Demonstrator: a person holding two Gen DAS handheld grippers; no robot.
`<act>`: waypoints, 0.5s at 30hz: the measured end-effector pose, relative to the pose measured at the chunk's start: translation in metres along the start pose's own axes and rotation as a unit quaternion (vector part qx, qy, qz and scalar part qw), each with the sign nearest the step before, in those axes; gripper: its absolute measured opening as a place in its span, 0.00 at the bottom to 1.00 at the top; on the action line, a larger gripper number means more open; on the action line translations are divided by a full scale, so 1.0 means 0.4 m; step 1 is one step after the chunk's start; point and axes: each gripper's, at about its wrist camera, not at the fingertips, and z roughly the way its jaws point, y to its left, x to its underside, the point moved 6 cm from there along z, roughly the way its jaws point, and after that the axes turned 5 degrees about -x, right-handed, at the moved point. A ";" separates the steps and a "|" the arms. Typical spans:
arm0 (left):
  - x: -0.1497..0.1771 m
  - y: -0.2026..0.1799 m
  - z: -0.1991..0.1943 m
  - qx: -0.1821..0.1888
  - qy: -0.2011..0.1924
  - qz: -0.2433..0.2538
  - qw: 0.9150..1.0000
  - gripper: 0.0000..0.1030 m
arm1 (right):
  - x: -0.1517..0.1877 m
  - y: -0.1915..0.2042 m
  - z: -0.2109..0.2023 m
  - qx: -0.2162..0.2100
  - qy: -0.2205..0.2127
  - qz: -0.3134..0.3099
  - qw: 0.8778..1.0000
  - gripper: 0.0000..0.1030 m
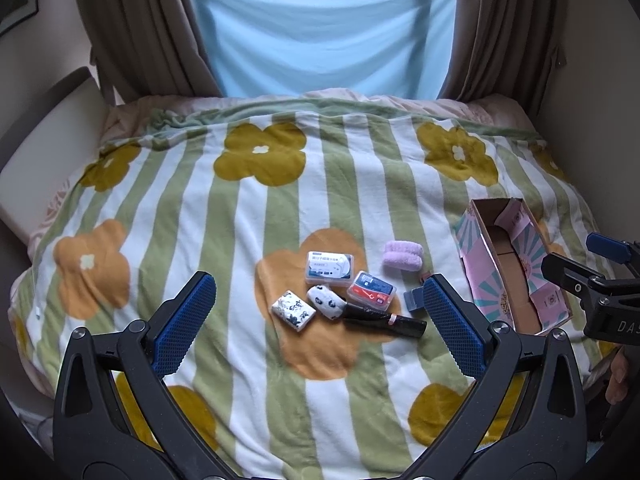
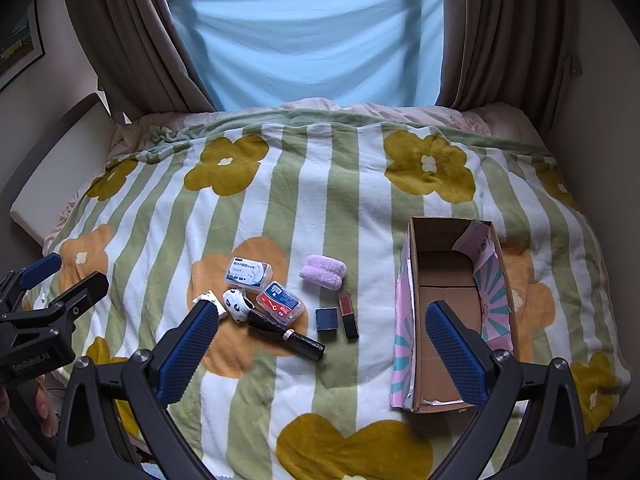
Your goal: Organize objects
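Floral striped blanket (image 2: 320,184), brown curtains (image 2: 132,40), blue sheet (image 2: 304,40), possibly daylight

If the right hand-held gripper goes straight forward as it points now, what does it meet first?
Probably the blanket between the black tube and the open cardboard box; the lipstick lies just beyond. Depth is unclear.

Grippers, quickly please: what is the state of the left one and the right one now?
Left gripper: open, holding nothing, above the striped flower blanket.
Right gripper: open, holding nothing, near the open pink cardboard box.
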 end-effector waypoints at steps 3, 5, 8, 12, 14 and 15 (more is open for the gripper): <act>0.001 0.001 0.000 0.000 0.000 -0.001 1.000 0.99 | -0.009 0.007 -0.004 -0.001 0.000 -0.001 1.000 1.00; -0.002 0.001 -0.001 0.000 0.001 -0.003 1.000 0.99 | -0.003 0.004 -0.003 0.000 -0.001 0.000 1.000 1.00; -0.002 0.002 -0.001 0.000 0.002 -0.004 1.000 0.99 | -0.013 0.011 -0.006 -0.001 0.000 0.000 1.000 1.00; 0.001 0.006 -0.001 0.000 0.002 -0.004 1.000 0.99 | -0.011 0.010 -0.006 0.000 -0.001 0.002 1.000 1.00; 0.001 0.006 -0.001 0.000 0.002 -0.004 1.000 0.99 | -0.010 0.010 -0.006 0.000 -0.001 0.002 1.000 1.00; 0.002 0.008 -0.001 0.001 0.001 -0.004 1.000 0.99 | -0.009 0.010 -0.006 0.000 -0.002 0.002 1.000 1.00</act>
